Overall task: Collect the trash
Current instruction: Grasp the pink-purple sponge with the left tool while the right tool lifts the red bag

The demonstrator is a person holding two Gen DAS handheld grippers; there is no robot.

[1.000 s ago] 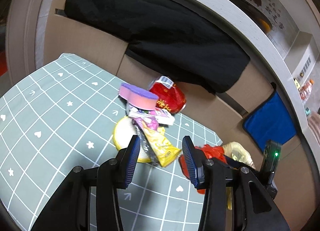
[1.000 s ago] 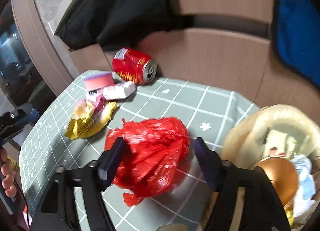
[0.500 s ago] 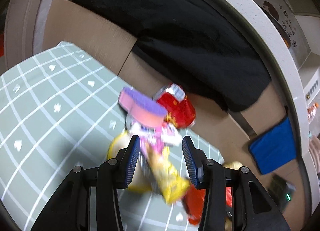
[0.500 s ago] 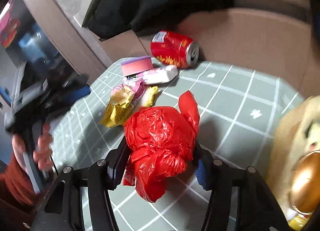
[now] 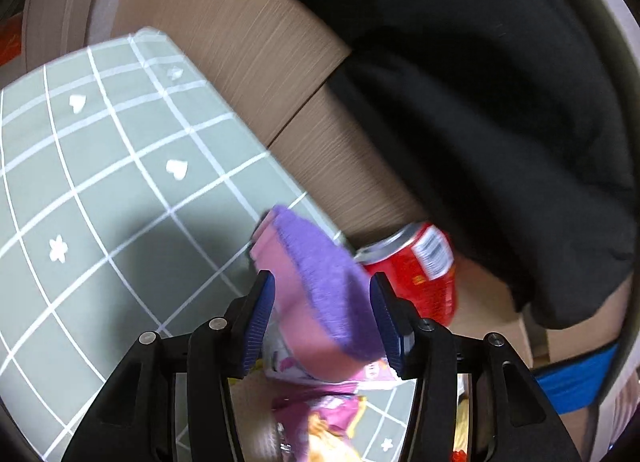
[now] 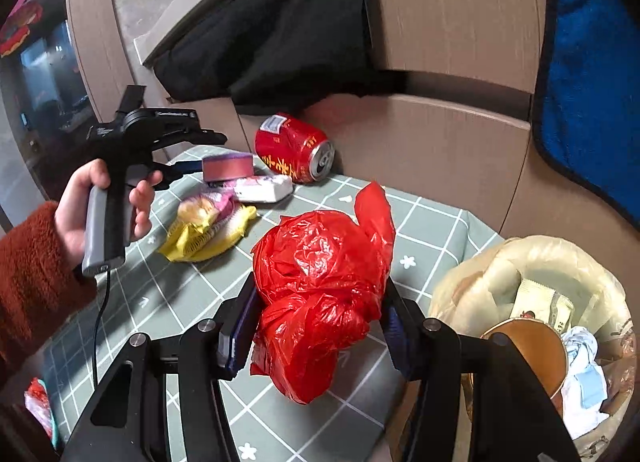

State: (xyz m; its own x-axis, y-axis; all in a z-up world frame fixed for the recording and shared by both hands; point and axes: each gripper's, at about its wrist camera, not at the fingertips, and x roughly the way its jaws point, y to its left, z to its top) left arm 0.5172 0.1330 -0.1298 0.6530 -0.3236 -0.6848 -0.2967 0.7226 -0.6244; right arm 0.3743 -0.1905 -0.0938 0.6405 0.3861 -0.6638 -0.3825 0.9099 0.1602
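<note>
My left gripper (image 5: pixel 322 294) straddles a pink sponge with a purple top (image 5: pixel 316 282). Its jaws are opening, and the blue pads stand close beside the sponge without pressing it. The sponge rests on a white wrapper (image 6: pixel 264 187), next to a red can (image 5: pixel 420 270) lying on its side. My right gripper (image 6: pixel 320 302) is shut on a crumpled red plastic bag (image 6: pixel 320 262), held just above the green checked table (image 6: pixel 432 229). Yellow and pink snack wrappers (image 6: pixel 208 225) lie left of the bag.
A bin lined with a pale bag (image 6: pixel 480 274) and holding trash stands at the table's right edge. Brown panels rise behind the table, with a black cloth (image 6: pixel 280 41) and a blue towel (image 6: pixel 592 81) draped over them. A hand in a rust sleeve (image 6: pixel 28 262) holds the left gripper.
The left gripper moved forward and down, from the yellow wrappers to the sponge. The right gripper closed on the red bag and lifted it slightly.
</note>
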